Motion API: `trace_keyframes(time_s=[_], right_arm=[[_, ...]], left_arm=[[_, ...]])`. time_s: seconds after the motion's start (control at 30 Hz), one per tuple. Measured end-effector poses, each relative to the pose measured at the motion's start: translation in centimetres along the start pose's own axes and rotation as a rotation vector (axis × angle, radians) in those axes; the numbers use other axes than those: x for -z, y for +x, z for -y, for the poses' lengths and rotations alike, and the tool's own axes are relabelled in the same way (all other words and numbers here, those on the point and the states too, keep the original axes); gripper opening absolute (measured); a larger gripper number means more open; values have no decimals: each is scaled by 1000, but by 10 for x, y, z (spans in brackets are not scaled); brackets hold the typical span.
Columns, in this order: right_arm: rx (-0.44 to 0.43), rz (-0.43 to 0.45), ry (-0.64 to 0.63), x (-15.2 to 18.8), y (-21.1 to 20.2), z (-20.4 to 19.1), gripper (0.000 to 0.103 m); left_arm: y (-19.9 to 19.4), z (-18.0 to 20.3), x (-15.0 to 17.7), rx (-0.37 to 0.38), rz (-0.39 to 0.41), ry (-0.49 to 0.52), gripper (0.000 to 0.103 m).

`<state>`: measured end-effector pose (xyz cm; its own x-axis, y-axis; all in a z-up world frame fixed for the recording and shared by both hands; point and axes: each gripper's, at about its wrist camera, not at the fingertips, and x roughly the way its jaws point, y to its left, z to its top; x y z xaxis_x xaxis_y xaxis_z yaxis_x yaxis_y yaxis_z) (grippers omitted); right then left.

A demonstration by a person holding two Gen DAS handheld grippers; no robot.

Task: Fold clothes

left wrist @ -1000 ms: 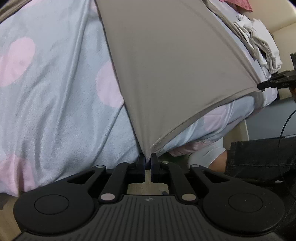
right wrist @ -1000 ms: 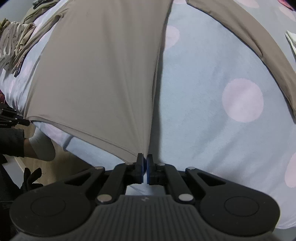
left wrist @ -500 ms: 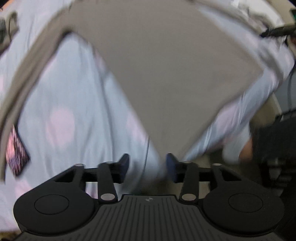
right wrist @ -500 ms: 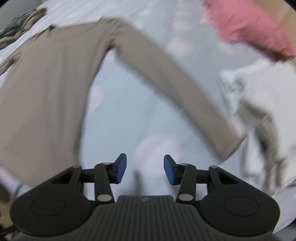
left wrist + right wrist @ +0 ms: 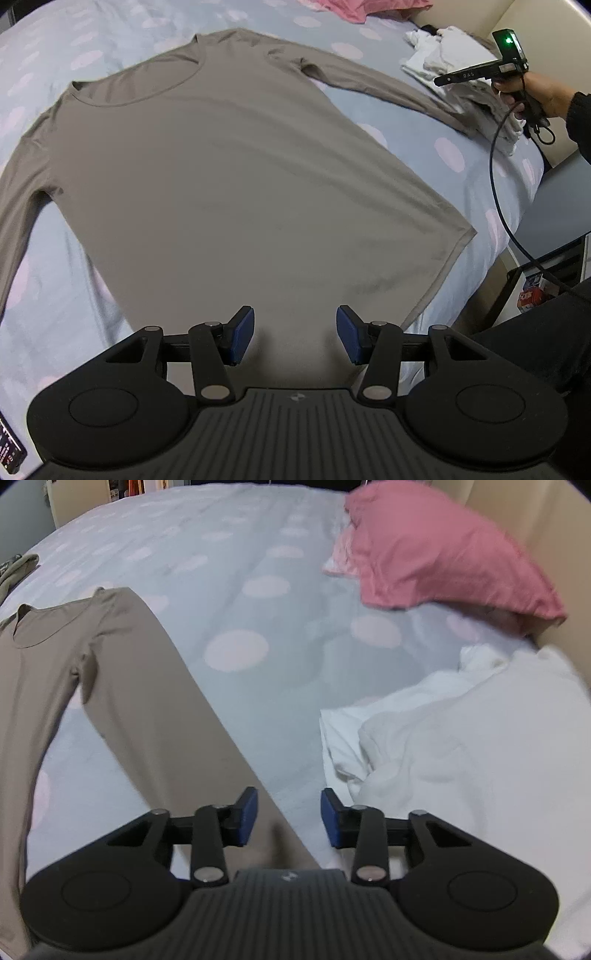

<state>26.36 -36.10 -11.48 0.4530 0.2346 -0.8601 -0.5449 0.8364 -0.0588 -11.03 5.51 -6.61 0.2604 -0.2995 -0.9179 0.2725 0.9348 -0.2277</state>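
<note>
A bed (image 5: 110, 44) with a pale blue, pink-dotted cover fills both views. In the left wrist view a grey long-sleeved shirt (image 5: 229, 177) lies spread flat; the left tool (image 5: 294, 334) hangs above its near hem, jaws apart and empty. In the right wrist view the right tool (image 5: 289, 816), jaws apart and just narrowing, holds nothing above the shirt's sleeve (image 5: 155, 701); white clothes (image 5: 461, 746) lie right, a pink garment (image 5: 443, 561) farther off.

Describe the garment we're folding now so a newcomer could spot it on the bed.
On the pale blue bedspread with pink dots, find the grey-brown long-sleeved top spread flat, neckline away from the camera. Unlike the crumpled white clothes beside its sleeve and the pink pillow beyond, it alone lies smoothed out.
</note>
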Motion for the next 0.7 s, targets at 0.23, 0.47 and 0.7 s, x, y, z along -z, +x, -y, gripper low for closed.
trace_keyframes(time_s=[0.23, 0.47, 0.7], right_arm=[[-103, -62, -58, 8, 43, -7, 20], [-32, 12, -11, 2, 27, 8, 1], [168, 48, -137, 8, 27, -13, 24]], left_arm=[[9, -2, -10, 34, -25, -20, 47], [7, 7, -10, 64, -23, -10, 47], [6, 7, -4, 65, -37, -18, 47]])
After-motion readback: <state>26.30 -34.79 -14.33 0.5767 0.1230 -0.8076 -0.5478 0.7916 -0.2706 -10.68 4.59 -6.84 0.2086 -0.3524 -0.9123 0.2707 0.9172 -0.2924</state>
